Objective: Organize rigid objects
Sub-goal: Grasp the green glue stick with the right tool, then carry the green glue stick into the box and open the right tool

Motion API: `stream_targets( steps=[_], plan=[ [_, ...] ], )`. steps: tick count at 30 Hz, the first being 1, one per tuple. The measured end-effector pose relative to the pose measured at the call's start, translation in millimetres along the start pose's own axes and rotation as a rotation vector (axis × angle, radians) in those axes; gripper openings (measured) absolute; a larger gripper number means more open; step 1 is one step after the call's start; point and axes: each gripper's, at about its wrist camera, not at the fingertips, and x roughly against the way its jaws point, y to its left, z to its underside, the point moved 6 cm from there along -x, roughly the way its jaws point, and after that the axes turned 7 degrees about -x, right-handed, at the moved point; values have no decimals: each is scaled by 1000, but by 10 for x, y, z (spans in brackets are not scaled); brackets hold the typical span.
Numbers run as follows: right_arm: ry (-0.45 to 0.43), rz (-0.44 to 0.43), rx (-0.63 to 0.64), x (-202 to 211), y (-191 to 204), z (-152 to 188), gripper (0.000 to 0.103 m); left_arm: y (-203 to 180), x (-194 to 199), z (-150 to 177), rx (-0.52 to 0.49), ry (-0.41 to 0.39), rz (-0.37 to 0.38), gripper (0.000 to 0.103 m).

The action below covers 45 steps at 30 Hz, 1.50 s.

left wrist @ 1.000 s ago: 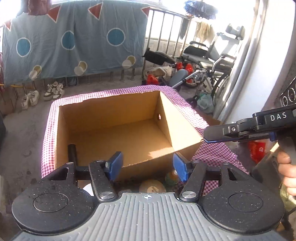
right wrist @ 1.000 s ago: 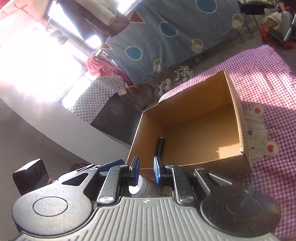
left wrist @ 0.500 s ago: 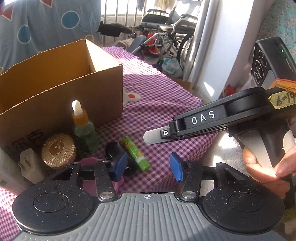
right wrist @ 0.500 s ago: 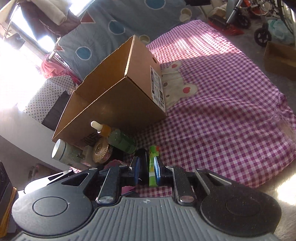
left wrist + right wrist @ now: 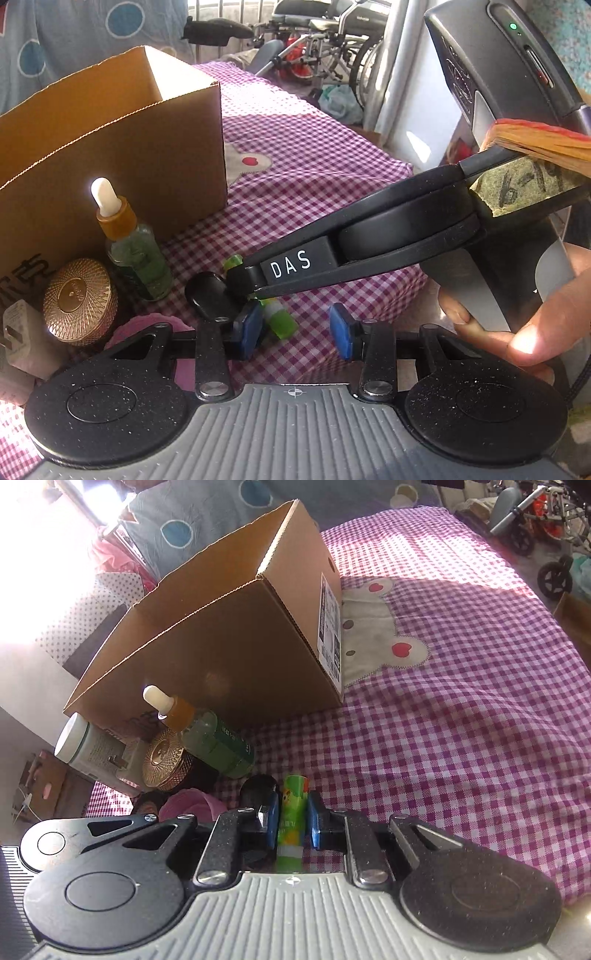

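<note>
An open cardboard box [image 5: 236, 635] stands on the purple checked cloth [image 5: 461, 720]. In front of it are a green dropper bottle [image 5: 210, 738], a gold-lidded jar [image 5: 162, 760], a white jar [image 5: 88, 749] and a black cap [image 5: 258, 786]. A green stick tube [image 5: 291, 823] lies on the cloth between the pads of my right gripper [image 5: 291, 825], which close around it. In the left wrist view the right gripper [image 5: 251, 284] reaches down onto the green tube [image 5: 277, 317]. My left gripper [image 5: 295, 334] is open and empty just beside it.
A pink object [image 5: 192, 805] lies by the black cap. A white plug adapter [image 5: 22, 339] stands at the left. A wheelchair [image 5: 332, 40] and a railing are beyond the table's far edge. A hand [image 5: 528, 325] holds the right gripper's handle.
Both grippers came away from over the box and dropped to the items in front of it. The right gripper moved onto the green tube and closed around it.
</note>
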Motion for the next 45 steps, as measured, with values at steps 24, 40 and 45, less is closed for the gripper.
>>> stream_targets(
  steps=[24,40,45],
  plan=[
    [-51,-29,-131,281,-374,80,15,-143,-233,-133,-51,48,-71,30],
    [-132,-69,-180,467,-333,93,17,-186,-75,-194,-64,-17,-77,23],
    [-176,-82,-172,634,-211,43,17,-193,107,-257,-73,-69,-89,23]
  ],
)
